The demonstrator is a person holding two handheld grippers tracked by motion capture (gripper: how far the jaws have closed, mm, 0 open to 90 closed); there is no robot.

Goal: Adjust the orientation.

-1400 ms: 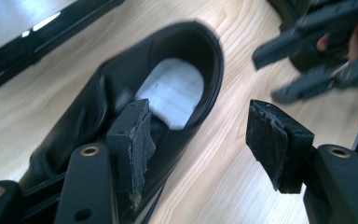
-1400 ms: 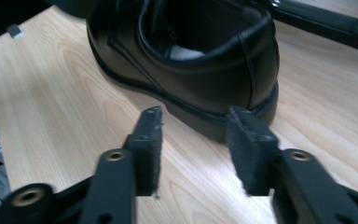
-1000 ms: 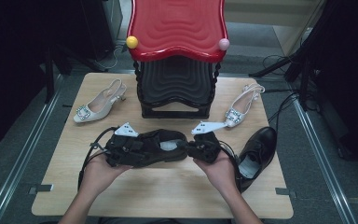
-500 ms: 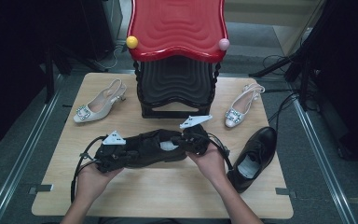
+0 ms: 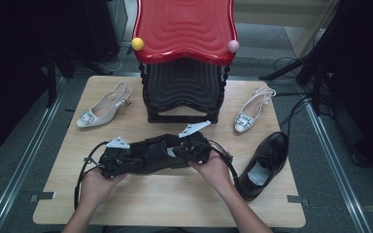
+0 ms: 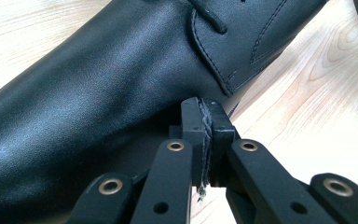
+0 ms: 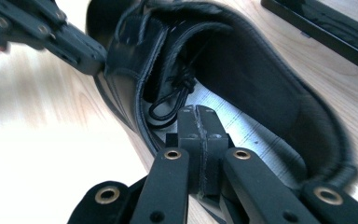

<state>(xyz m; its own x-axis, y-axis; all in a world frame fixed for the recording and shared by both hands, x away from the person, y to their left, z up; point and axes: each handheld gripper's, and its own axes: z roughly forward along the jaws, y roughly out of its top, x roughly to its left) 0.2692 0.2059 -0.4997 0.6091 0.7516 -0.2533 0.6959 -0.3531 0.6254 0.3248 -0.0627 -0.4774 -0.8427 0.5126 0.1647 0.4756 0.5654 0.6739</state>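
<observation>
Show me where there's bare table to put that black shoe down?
Free: the front strip of the table before the hands, and the left edge below the cream slingback. Crowded: the right side, with the second black shoe and the stool.

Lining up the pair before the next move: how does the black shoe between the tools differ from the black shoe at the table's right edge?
The black shoe between the tools lies crosswise near the table's middle; the black shoe at the right edge lies diagonally, toe pointing away. The first has a tool at each end, left tool and right tool; the second lies apart from both. The second's pale insole shows from above. Both are glossy black leather.
</observation>
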